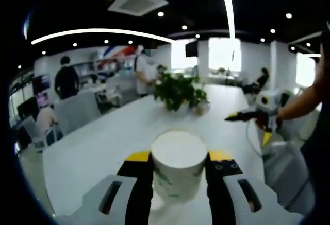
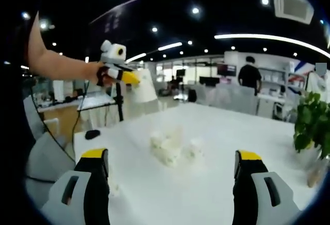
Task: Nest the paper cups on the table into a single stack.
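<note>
A white paper cup [image 1: 178,171] with green print sits between my left gripper's [image 1: 178,156] yellow-tipped jaws, which are shut on its sides above the white table [image 1: 98,153]. The right gripper view shows that left gripper [image 2: 129,77] raised at the upper left in a person's hand, with the cup [image 2: 145,87] in it. A blurred cluster of white paper cups [image 2: 170,148] lies on the table ahead of my right gripper [image 2: 171,155], whose jaws stand wide apart and open with nothing between them. The right gripper [image 1: 248,128] also shows at the right of the left gripper view.
A potted green plant [image 1: 178,93] [image 2: 312,119] stands further along the table. A small black object [image 2: 93,134] lies near the table's corner, beside a dark stand [image 2: 119,101]. Chairs [image 1: 77,111] and people stand beyond the table.
</note>
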### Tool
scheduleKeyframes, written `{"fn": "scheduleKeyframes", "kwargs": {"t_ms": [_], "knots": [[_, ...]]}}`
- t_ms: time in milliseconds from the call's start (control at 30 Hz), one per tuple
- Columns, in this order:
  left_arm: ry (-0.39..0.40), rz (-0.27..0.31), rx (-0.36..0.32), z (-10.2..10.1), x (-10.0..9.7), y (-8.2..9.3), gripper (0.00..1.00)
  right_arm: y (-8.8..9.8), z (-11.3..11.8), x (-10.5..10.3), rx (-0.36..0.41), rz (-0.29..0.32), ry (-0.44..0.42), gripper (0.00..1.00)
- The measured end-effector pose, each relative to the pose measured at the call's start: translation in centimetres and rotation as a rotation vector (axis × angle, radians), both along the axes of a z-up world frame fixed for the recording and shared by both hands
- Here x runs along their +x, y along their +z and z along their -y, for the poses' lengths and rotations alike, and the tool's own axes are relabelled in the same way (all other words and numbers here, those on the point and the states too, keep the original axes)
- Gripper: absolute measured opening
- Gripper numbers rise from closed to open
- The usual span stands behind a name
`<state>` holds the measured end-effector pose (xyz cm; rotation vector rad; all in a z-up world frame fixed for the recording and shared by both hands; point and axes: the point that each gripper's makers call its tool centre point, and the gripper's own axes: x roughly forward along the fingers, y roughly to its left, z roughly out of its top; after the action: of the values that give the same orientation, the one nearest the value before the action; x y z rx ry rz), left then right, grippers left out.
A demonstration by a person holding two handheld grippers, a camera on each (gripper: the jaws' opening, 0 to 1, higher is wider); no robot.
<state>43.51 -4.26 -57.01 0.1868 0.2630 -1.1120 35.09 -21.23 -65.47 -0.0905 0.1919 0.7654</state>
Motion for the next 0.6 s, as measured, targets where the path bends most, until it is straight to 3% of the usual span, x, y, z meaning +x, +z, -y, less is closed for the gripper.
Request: {"fn": "scheduleKeyframes", "kwargs": {"t_ms": [300, 433, 600], "knots": [[-0.034, 0.015, -0.037, 1.0, -2.6, 1.6, 0.38, 1.4, -0.8, -0.4, 0.013, 0.020, 0.031, 1.00], [-0.041, 0.009, -0.067, 1.4, -3.8, 2.4, 0.37, 1.2, -1.3, -0.5, -0.023, 0.004, 0.049, 0.98], [-0.086, 0.058, -0.109, 2.2, -5.6, 4.0, 0.37, 2.5, -2.0, -0.6, -0.004, 0.022, 0.070, 0.98]]}}
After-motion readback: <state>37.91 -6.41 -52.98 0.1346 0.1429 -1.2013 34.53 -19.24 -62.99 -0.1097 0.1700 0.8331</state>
